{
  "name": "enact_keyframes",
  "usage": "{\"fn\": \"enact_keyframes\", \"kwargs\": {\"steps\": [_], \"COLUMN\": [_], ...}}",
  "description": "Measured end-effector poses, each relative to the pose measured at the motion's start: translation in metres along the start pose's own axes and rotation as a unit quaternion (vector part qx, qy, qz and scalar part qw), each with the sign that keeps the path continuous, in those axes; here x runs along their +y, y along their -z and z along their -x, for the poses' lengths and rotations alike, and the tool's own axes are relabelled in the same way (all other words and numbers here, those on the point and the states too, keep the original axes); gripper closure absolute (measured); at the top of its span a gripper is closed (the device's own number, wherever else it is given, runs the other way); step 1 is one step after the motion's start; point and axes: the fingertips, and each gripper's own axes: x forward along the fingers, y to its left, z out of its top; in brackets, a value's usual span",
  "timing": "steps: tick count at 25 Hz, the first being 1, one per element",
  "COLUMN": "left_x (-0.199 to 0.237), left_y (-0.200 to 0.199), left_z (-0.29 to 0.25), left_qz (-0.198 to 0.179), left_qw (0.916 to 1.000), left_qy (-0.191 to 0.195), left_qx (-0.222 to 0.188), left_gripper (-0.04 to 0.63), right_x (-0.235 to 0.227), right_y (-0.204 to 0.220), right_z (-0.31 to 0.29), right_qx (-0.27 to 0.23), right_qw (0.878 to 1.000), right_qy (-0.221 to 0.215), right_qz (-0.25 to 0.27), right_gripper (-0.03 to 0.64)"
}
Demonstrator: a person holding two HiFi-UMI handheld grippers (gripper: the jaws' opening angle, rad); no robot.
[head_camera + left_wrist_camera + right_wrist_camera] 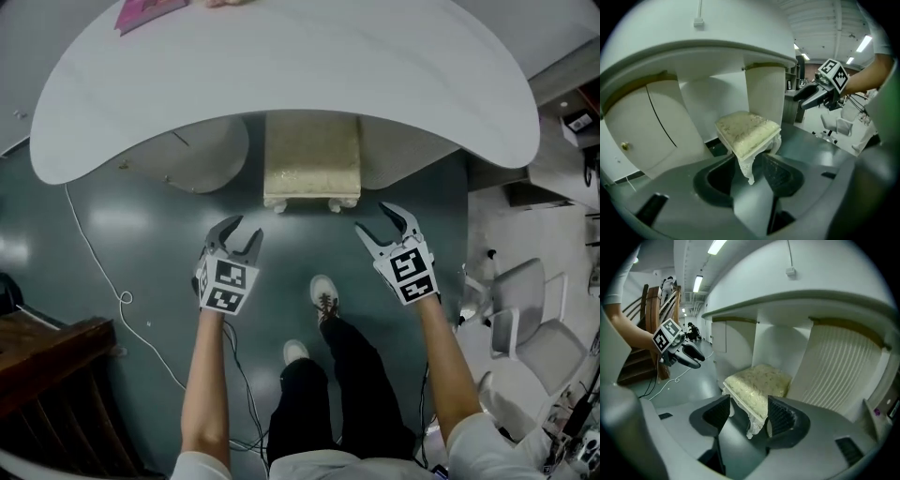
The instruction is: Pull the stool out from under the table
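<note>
The cream cushioned stool (312, 159) with carved white legs stands partly under the white oval table (281, 75), its front edge showing past the rim. My left gripper (244, 230) is open, a short way in front of the stool's left front corner, touching nothing. My right gripper (375, 218) is open too, just off the right front corner. In the left gripper view the stool (747, 133) sits beyond the spread jaws of my left gripper (745, 164). In the right gripper view the stool (759, 383) lies past the parted jaws of my right gripper (749, 411), apart from them.
White table pedestals (202, 155) flank the stool. A pink book (145, 11) lies on the tabletop. A white cable (103, 272) trails over the dark floor at left, near wooden furniture (47, 366). A white office chair (525, 319) stands at right. The person's feet (323, 295) are behind the grippers.
</note>
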Motion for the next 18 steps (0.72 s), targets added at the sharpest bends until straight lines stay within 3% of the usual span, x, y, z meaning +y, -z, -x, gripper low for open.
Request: {"fn": "enact_keyframes", "kwargs": {"steps": [10, 18], "left_x": [0.003, 0.006], "left_y": [0.076, 0.097], "left_z": [-0.150, -0.215], "left_qz": [-0.014, -0.073], "left_qw": [0.9985, 0.9957], "left_qy": [0.041, 0.044], "left_qx": [0.034, 0.037], "left_gripper": [0.340, 0.293], "right_x": [-0.023, -0.029], "right_y": [0.129, 0.171], "right_z": [-0.122, -0.186], "right_qx": [0.049, 0.052], "right_qw": [0.999, 0.998], "right_qy": [-0.005, -0.016], "right_qz": [-0.022, -0.015], "right_gripper": [0.347, 0.318]}}
